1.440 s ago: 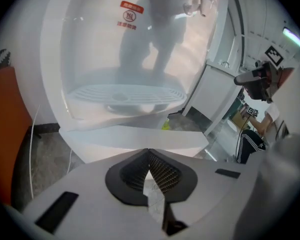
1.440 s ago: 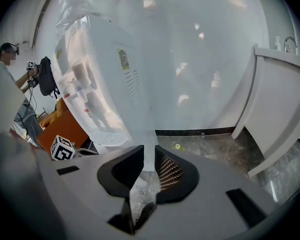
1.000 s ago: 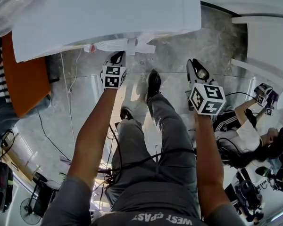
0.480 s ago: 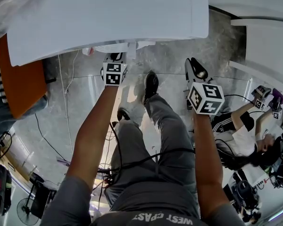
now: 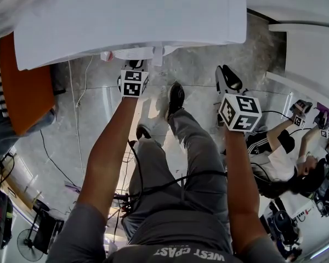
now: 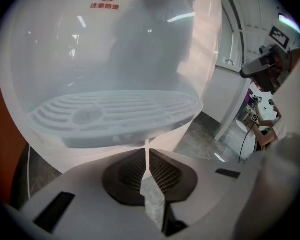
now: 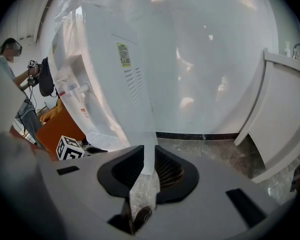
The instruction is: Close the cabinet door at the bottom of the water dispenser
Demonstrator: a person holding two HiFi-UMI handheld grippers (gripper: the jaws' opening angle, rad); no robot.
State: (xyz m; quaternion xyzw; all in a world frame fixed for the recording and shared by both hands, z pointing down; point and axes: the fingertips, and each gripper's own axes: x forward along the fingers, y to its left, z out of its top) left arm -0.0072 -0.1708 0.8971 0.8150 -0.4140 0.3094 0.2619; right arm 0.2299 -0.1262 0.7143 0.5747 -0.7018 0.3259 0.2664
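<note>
The water dispenser stands straight ahead of the left gripper, which is the nearer one and is clenched on nothing just before the drip tray. The cabinet door probably lies lower, unseen. The right gripper, likewise closed empty, is held apart to the right.

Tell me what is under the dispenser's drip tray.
Under the drip tray shows a white dispenser front, with the left hand-held gripper, jaws together, pointing at it. The cabinet door's edges cannot be made out; in the head view the dispenser's top covers it.
</note>
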